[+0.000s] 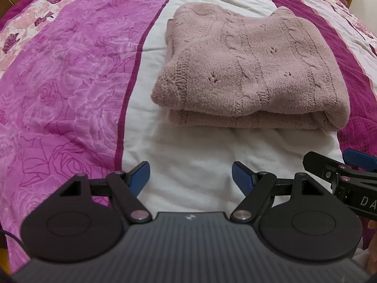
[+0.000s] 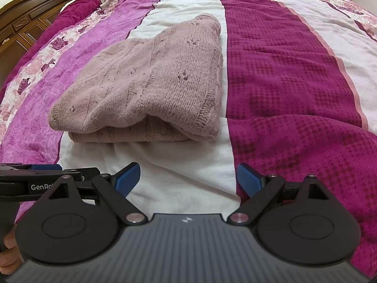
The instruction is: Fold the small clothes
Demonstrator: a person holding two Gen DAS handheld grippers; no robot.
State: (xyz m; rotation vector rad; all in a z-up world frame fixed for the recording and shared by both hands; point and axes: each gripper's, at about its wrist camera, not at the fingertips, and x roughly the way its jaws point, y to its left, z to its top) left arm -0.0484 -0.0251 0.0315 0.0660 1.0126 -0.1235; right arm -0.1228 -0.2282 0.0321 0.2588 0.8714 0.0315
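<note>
A dusty-pink knitted sweater [image 1: 249, 70] lies folded into a thick rectangle on the white stripe of the bed; it also shows in the right wrist view [image 2: 150, 89]. My left gripper [image 1: 190, 176] is open and empty, hovering over the white sheet a short way in front of the sweater's folded edge. My right gripper [image 2: 187, 179] is open and empty too, just in front of the sweater's near right corner. The right gripper's fingers [image 1: 334, 165] show at the right edge of the left view; the left gripper's fingers [image 2: 44, 168] show at the left edge of the right view.
The bed cover [image 2: 294, 75] has pink floral, white and dark magenta stripes. A dark wooden headboard [image 2: 30, 16] and a magenta pillow [image 2: 77, 7] stand at the far left. White sheet [image 1: 188, 146] lies between grippers and sweater.
</note>
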